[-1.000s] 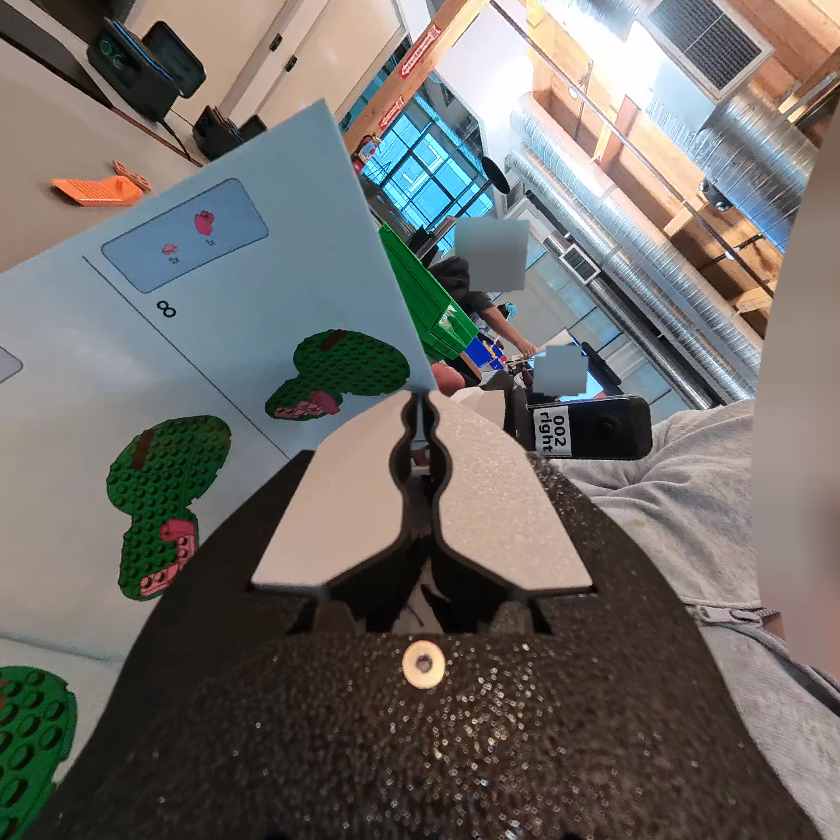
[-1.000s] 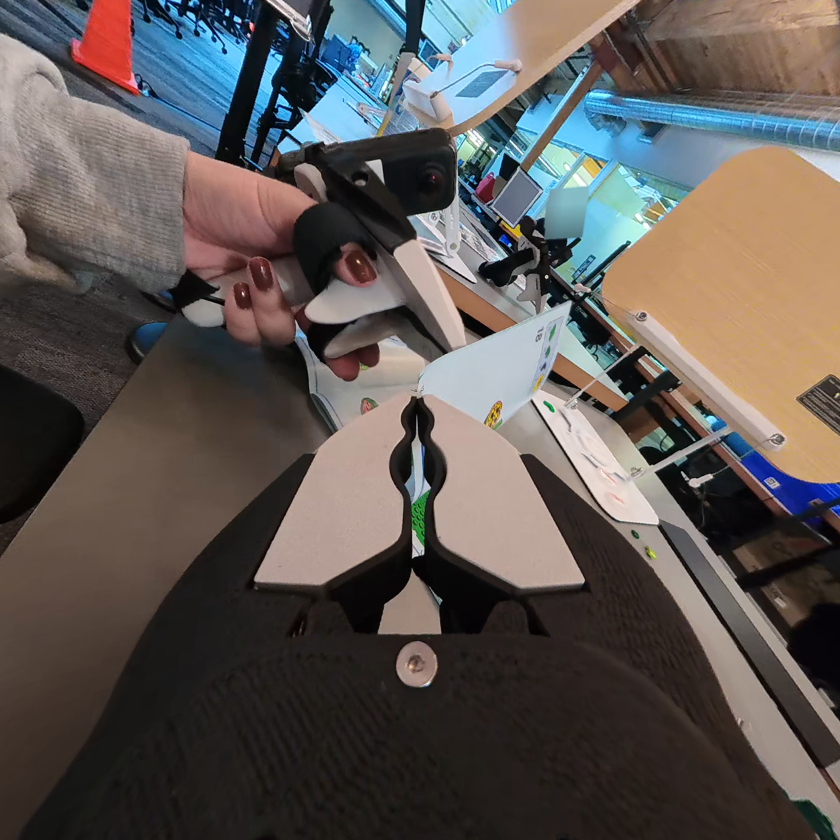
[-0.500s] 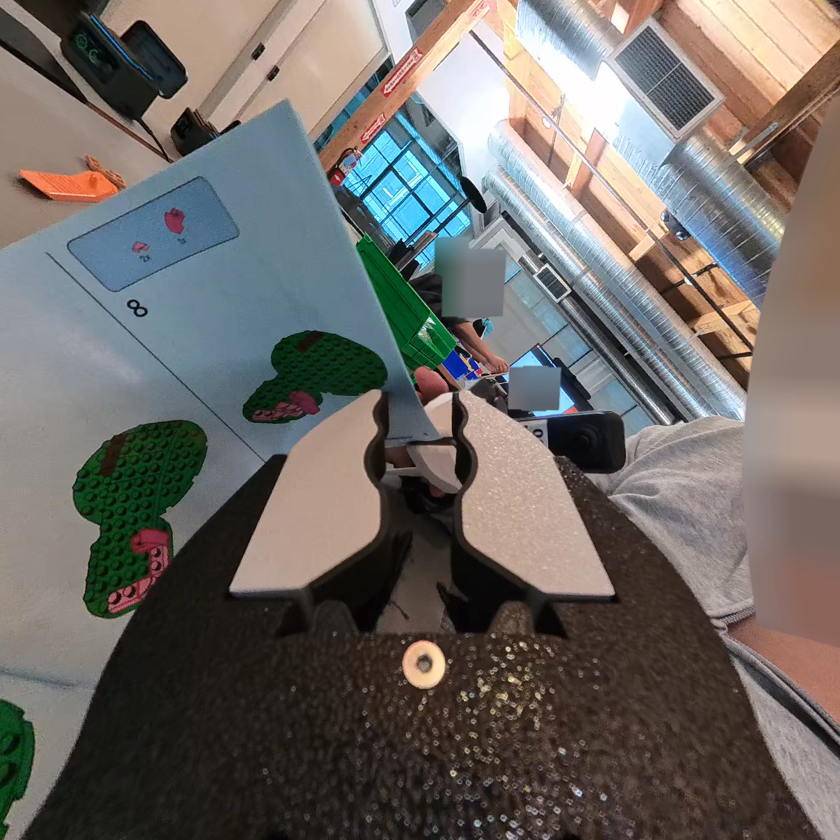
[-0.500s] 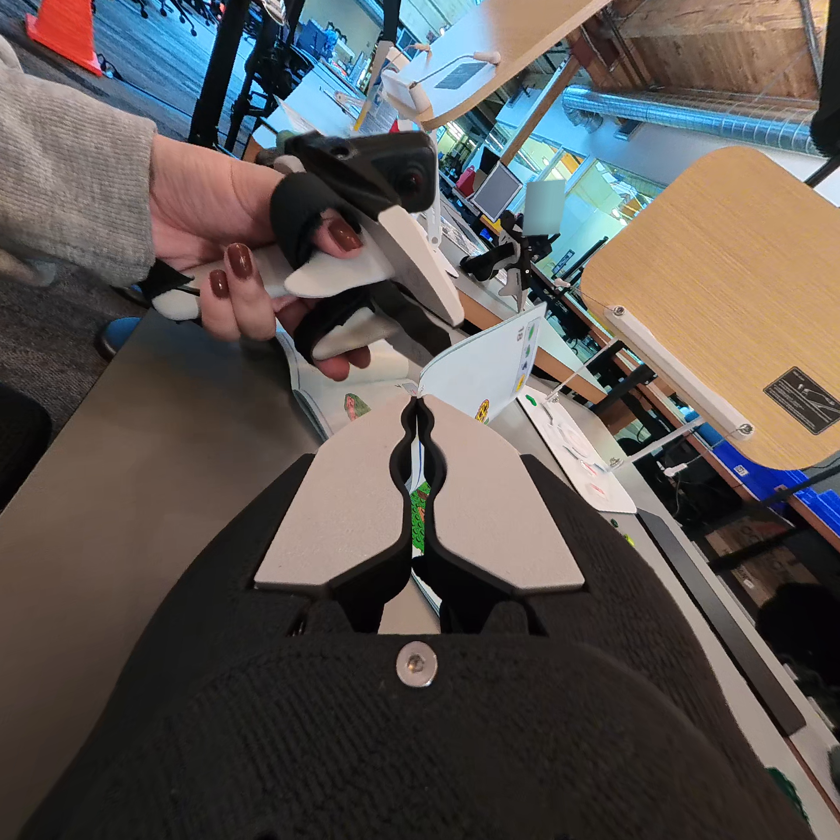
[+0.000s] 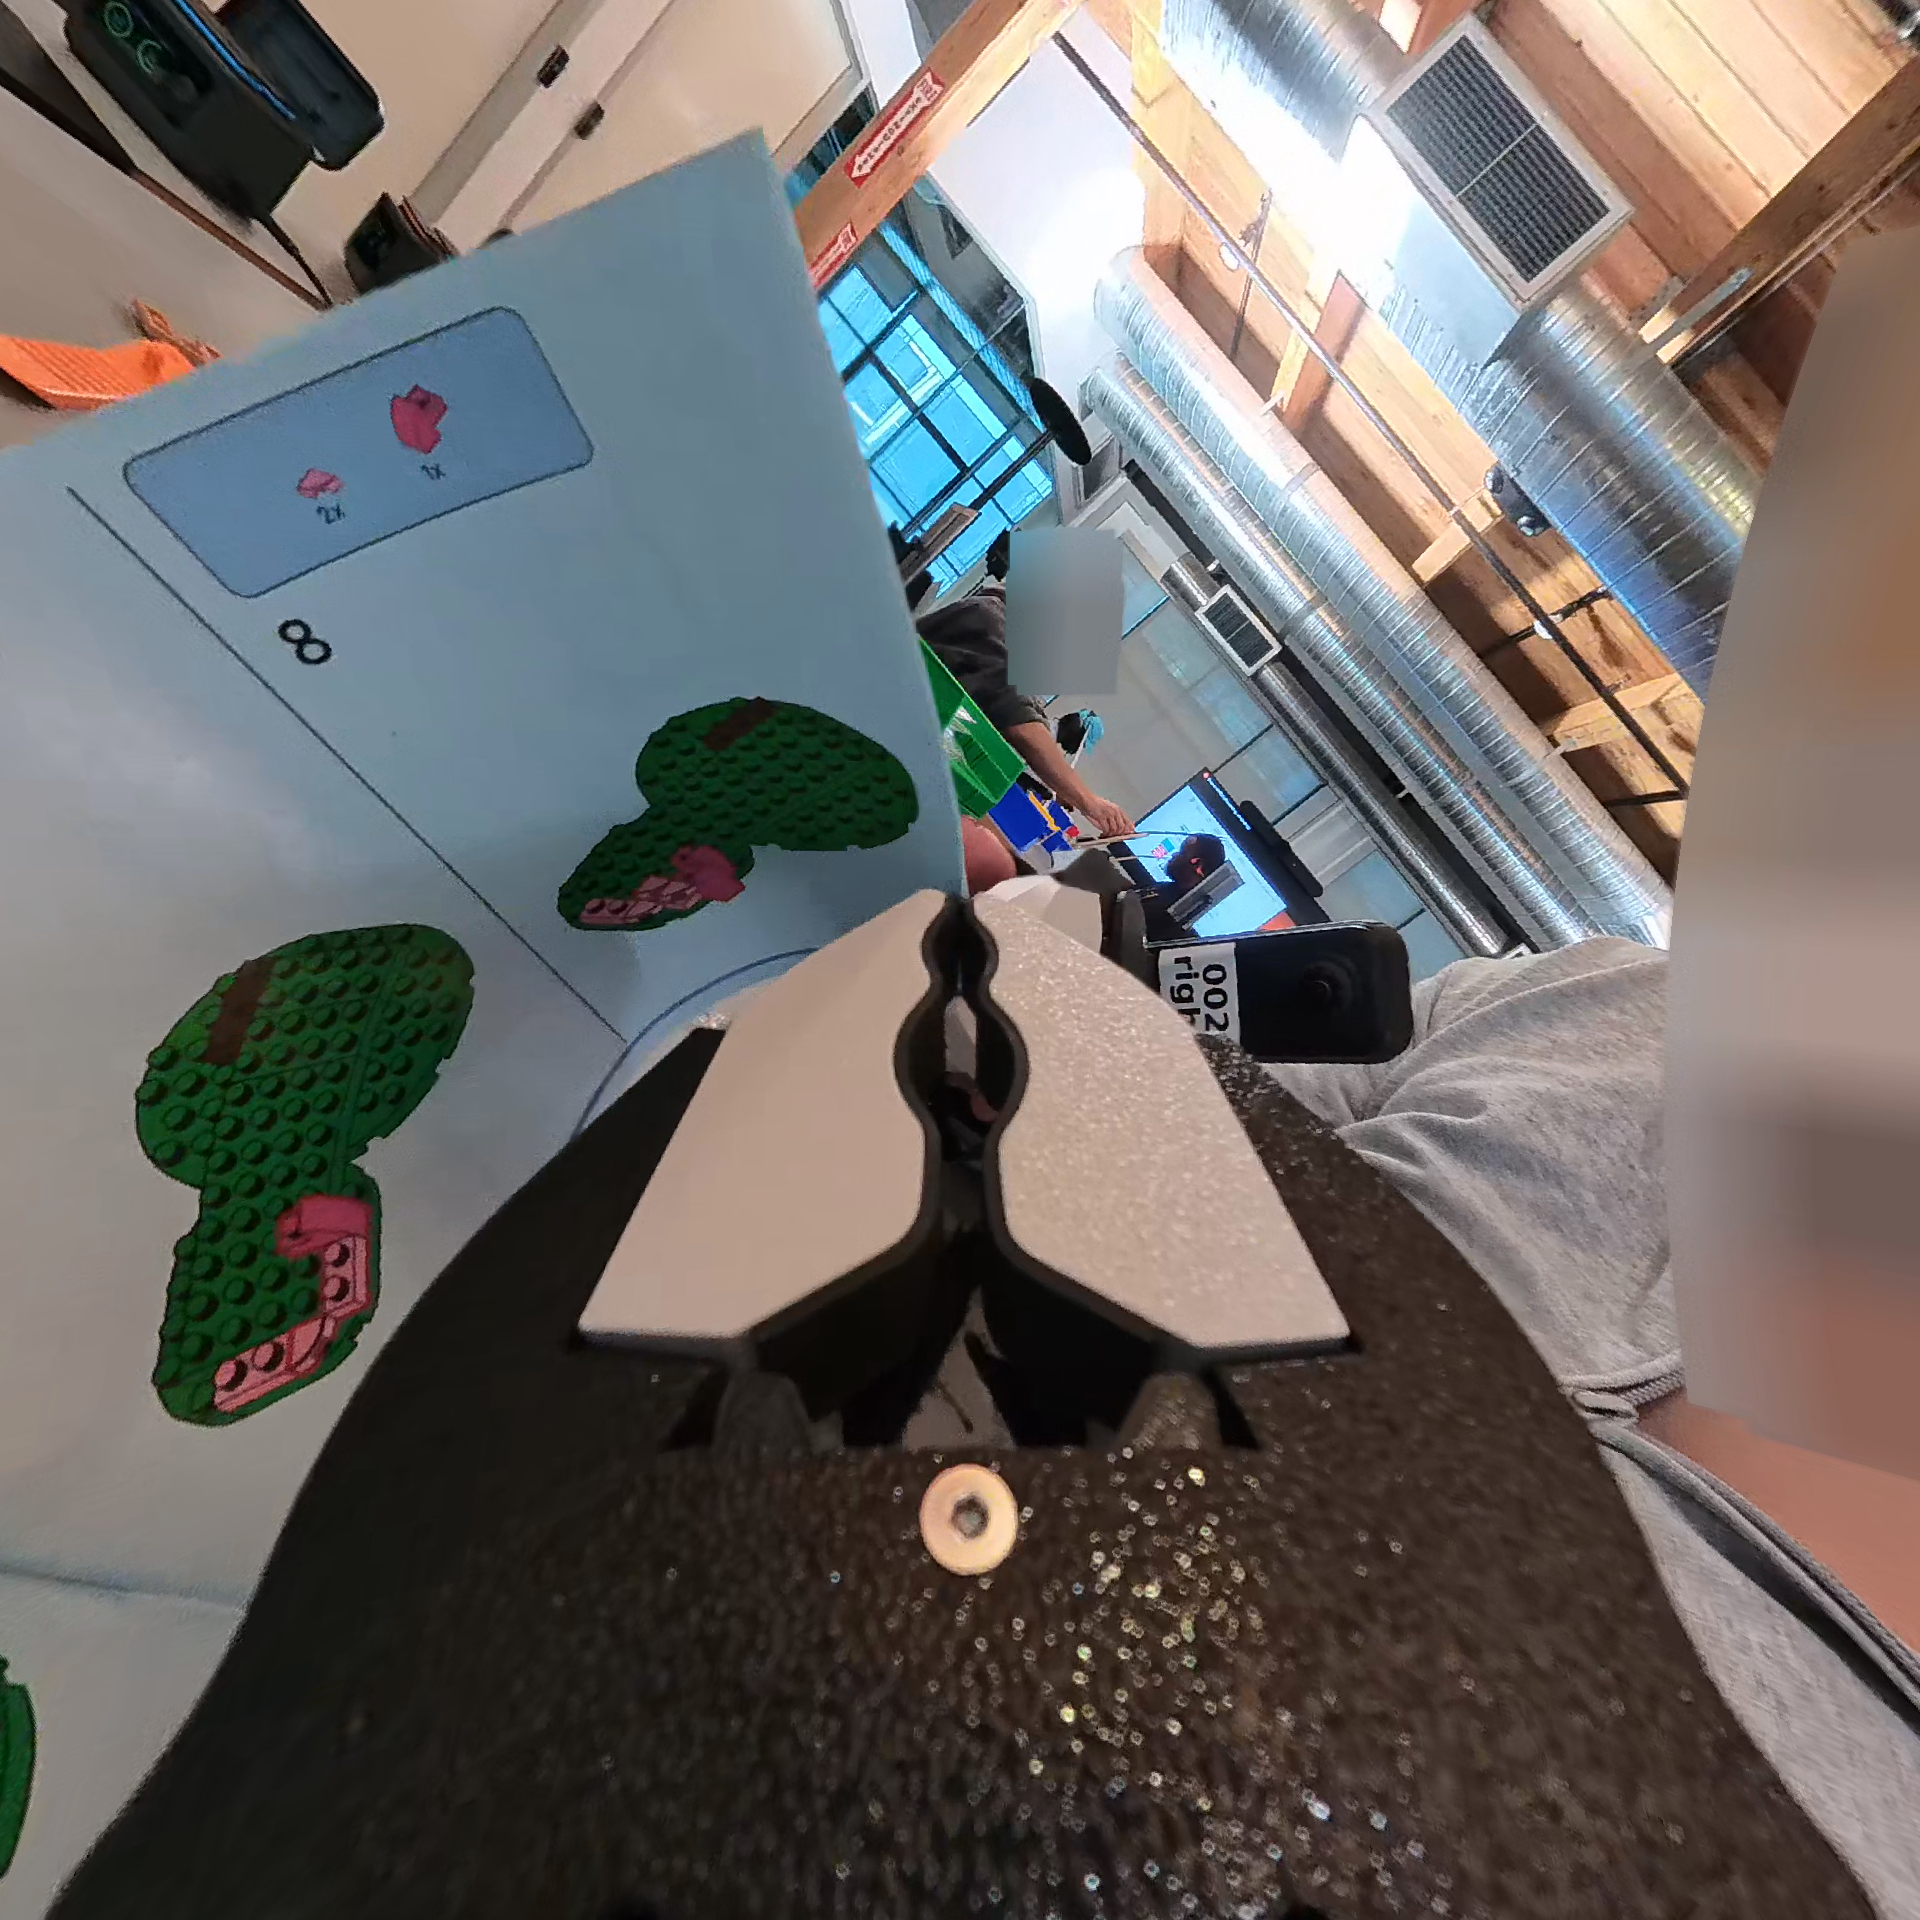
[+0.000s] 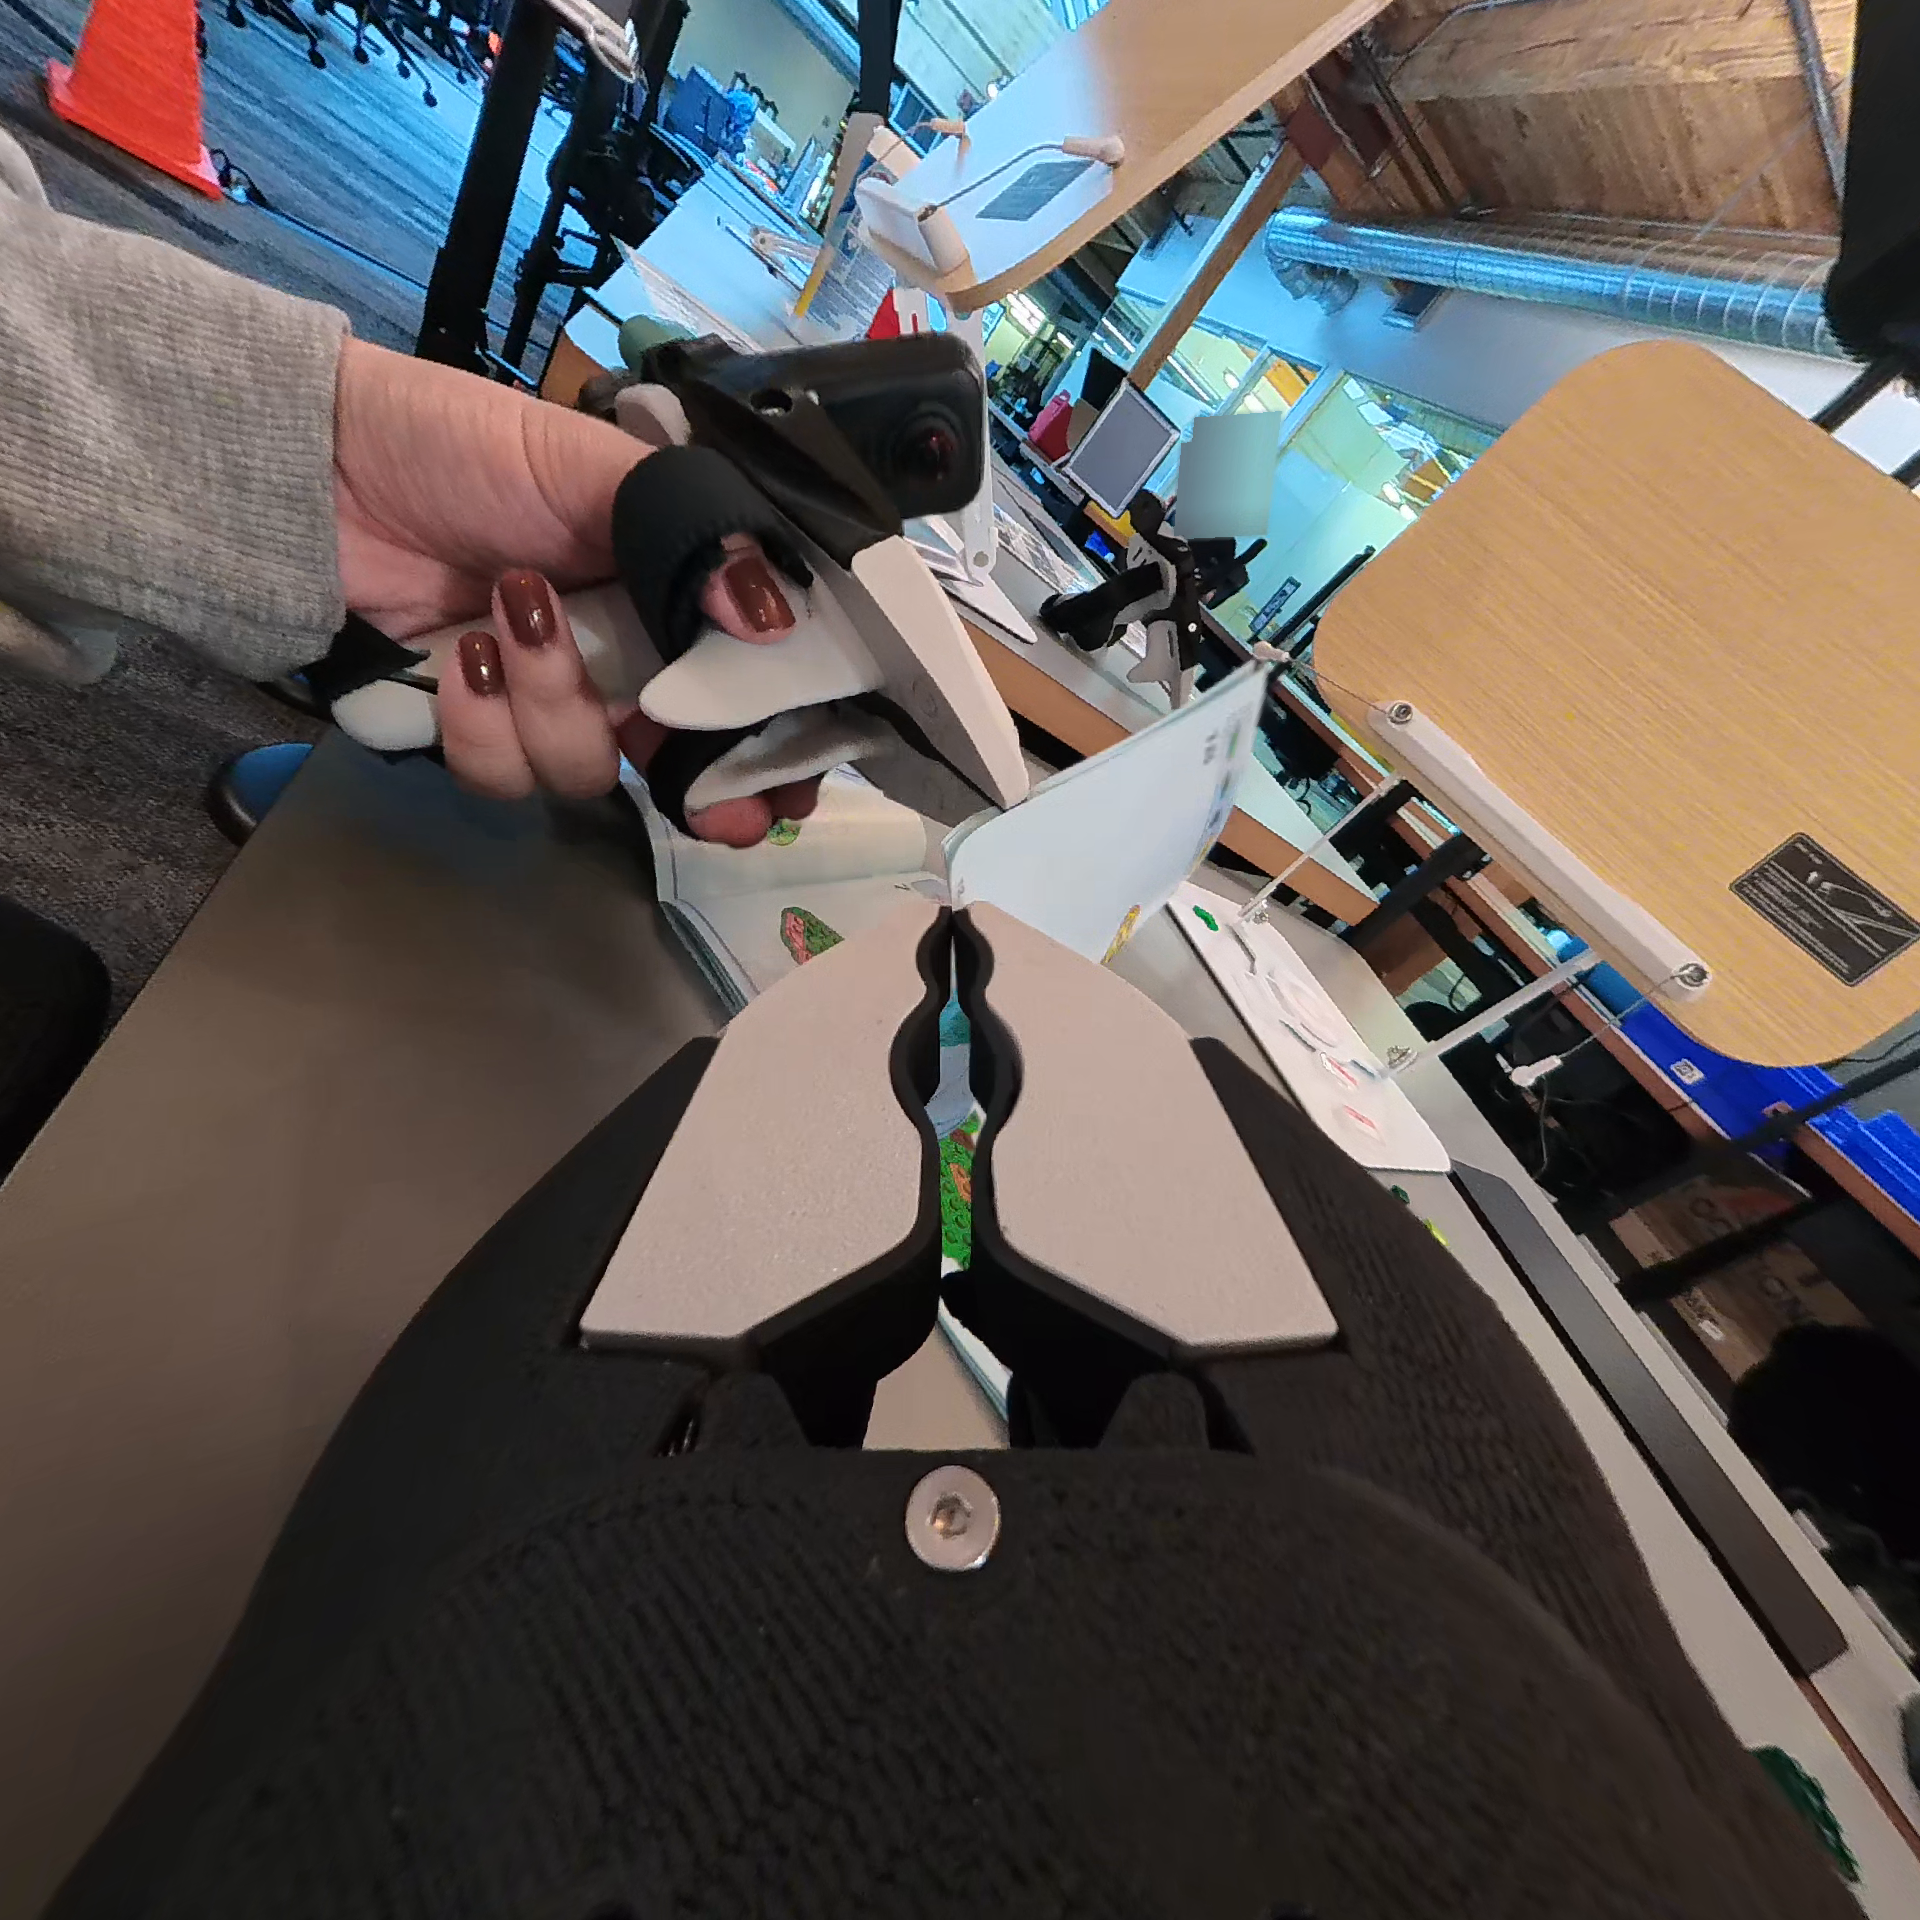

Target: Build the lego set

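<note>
Reclosed after a short opening, the left gripper [image 5: 961, 914] pinches the lifted booklet page [image 5: 499, 675] at centre frame, the right gripper [image 6: 951, 914] likewise clamped on it, page half turned.

A building-brick instruction booklet [image 6: 790, 894] lies open on the grey worktop [image 6: 312, 1039]. One pale blue page [image 5: 468, 644] is lifted up and stands almost upright, away from the flat pages. The page shows pictures of green studded plates with small pink bricks on them, and a rounded box with pink pieces at the top. The left tongs [image 5: 958, 914] are closed on the edge of this page near its lower corner. The right tongs [image 6: 951, 920] are closed on the same lifted page at another corner, close to where the flat pages lie. More green pictures show on the flat pages below.
</note>
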`<state>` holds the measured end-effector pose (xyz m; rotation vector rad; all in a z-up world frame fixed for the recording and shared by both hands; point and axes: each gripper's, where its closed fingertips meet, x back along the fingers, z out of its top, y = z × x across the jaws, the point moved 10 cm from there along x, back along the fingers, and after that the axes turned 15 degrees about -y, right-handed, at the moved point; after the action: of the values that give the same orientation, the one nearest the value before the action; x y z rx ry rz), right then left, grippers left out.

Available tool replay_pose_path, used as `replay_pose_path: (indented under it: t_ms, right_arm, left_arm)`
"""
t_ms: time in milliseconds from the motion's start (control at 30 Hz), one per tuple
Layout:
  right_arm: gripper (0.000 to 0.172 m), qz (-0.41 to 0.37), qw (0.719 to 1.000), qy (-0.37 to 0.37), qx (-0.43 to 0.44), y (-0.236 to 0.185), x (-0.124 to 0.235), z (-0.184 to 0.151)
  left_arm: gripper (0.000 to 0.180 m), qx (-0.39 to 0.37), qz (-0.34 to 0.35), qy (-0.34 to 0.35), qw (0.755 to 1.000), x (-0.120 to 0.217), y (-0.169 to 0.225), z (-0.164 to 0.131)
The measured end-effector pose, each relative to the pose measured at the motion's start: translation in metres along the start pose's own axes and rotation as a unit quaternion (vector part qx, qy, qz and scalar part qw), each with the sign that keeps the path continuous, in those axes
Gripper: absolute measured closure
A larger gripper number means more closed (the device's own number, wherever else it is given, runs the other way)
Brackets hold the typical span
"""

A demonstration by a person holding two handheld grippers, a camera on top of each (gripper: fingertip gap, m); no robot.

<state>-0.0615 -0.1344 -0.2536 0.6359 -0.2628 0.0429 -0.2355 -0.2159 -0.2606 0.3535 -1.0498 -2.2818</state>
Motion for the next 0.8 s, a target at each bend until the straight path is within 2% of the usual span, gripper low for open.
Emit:
replay_pose_path:
  t_ms: [200, 333, 467, 533, 600, 700, 800]
  right_arm:
    - [0.152, 0.015, 0.998, -0.007, -0.06, 0.009, 0.001, -0.003]
    - [0.143, -0.048, 0.995, -0.019, -0.086, 0.02, 0.004, -0.007]
    - [0.137, -0.108, 0.989, 0.009, -0.099, 0.029, 0.014, -0.006]
    - [0.137, -0.084, 0.992, 0.013, -0.097, 0.027, 0.014, -0.006]
    - [0.136, -0.029, 0.994, 0.007, -0.108, 0.021, 0.008, -0.006]
    - [0.136, 0.042, 0.986, 0.031, -0.159, 0.017, 0.005, -0.003]
    - [0.136, 0.05, 0.985, 0.022, -0.166, 0.016, 0.004, -0.004]
  left_arm:
    - [0.18, 0.007, 0.032, 0.006, 0.999, 0.003, -0.003, -0.001]
    - [0.18, 0.005, 0.028, 0.008, 1.0, 0.003, -0.003, -0.001]
    - [0.18, 0.0, 0.017, 0.009, 1.0, 0.009, -0.001, -0.001]
    - [0.18, -0.007, 0.009, 0.015, 1.0, 0.015, 0.001, -0.001]
    - [0.18, -0.014, -0.004, 0.022, 1.0, 0.021, 0.003, -0.002]
    - [0.18, -0.032, -0.028, 0.026, 0.999, 0.027, 0.008, -0.002]
    - [0.18, -0.055, -0.07, 0.04, 0.995, 0.039, 0.016, -0.003]
